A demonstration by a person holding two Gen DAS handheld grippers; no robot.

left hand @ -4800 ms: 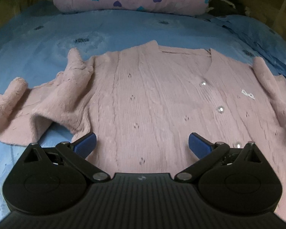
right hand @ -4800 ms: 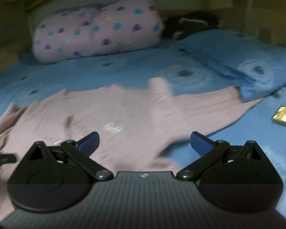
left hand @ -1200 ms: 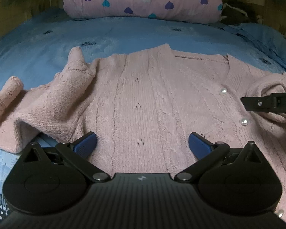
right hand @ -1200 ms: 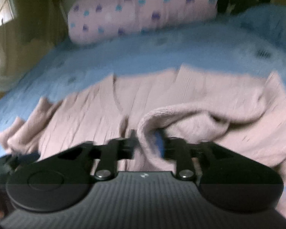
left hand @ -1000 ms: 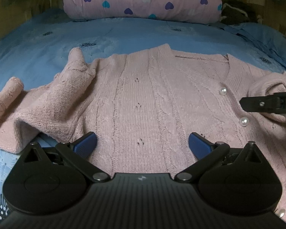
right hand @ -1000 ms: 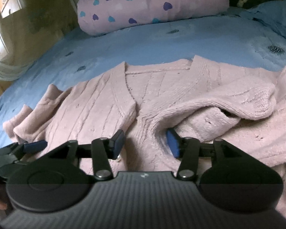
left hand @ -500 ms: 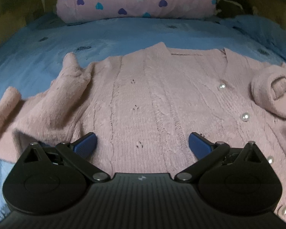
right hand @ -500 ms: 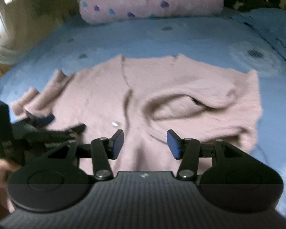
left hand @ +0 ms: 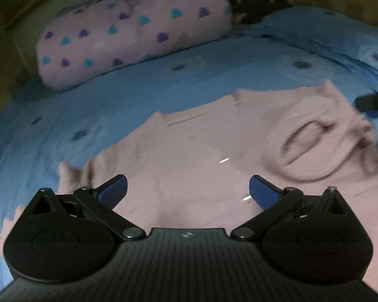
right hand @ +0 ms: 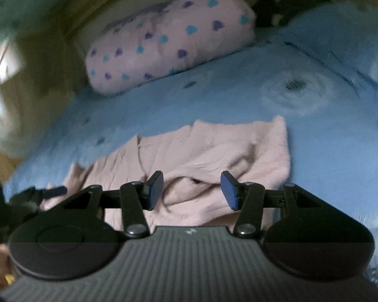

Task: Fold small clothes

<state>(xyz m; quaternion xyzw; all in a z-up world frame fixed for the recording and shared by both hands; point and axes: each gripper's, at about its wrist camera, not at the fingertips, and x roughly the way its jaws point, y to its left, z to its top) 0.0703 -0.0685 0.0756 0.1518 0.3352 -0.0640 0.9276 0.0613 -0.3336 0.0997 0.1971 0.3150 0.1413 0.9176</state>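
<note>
A pink knitted cardigan (left hand: 189, 161) lies front up on the blue bed. Its right sleeve (left hand: 312, 148) is folded in over the chest. Its left sleeve (left hand: 70, 173) is still spread out at the left. My left gripper (left hand: 187, 190) is wide open and empty, low over the cardigan's lower part. My right gripper (right hand: 192, 190) is partly open and empty, held back above the folded sleeve (right hand: 204, 188). The right gripper's tip shows at the right edge of the left wrist view (left hand: 373, 102). The left gripper shows at the left of the right wrist view (right hand: 32, 196). Both views are blurred.
The bed is covered with a blue sheet (left hand: 113, 95). A pink pillow with blue and purple hearts (left hand: 128, 30) lies at the head. A dark object (left hand: 257, 2) sits behind it. A rumpled blue cover (right hand: 340, 40) lies at the far right.
My right gripper let go of the right sleeve, left it folded over the chest and drew back. My left gripper stayed open and swung left, towards the spread sleeve.
</note>
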